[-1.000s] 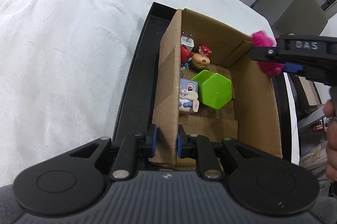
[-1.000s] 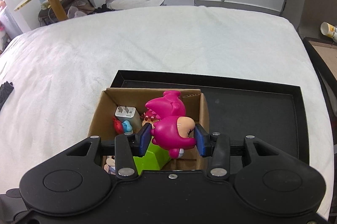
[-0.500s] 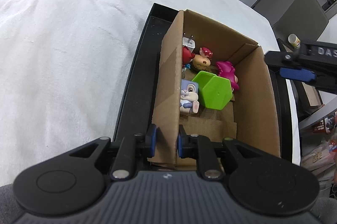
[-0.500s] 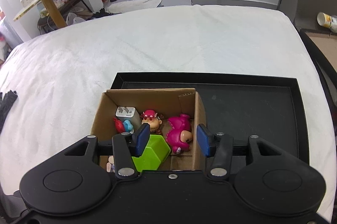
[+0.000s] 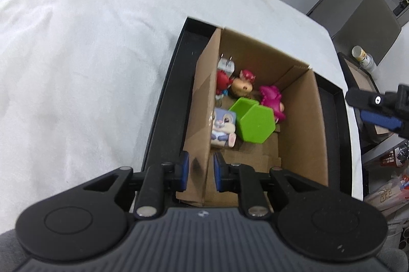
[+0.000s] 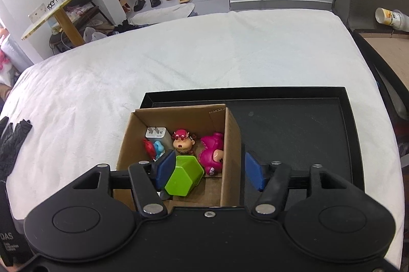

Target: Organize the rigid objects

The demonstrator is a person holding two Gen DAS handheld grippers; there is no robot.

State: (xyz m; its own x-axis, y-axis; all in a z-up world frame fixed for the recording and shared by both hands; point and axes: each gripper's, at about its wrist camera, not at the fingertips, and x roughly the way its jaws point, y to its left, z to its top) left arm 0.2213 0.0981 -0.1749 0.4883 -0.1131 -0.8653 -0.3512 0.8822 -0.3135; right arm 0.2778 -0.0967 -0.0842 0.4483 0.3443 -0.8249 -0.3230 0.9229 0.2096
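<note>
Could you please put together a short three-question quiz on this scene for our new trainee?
1. What does the left gripper grip?
2. True or false: the right gripper holds the pink toy.
3. Which lies beside the green hexagonal cup: A) bunny cube B) a spoon?

Key:
1. The cardboard box wall.
2. False; its jaws, just opened, are empty, and the toy lies in the box.
3. A.

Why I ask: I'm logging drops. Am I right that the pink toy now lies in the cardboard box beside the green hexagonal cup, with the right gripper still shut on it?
Not quite. The pink toy does lie in the cardboard box beside the green hexagonal cup, but the right gripper isn't shut on it: its jaws have just been opening and stand apart, empty, as the right wrist view shows.
</note>
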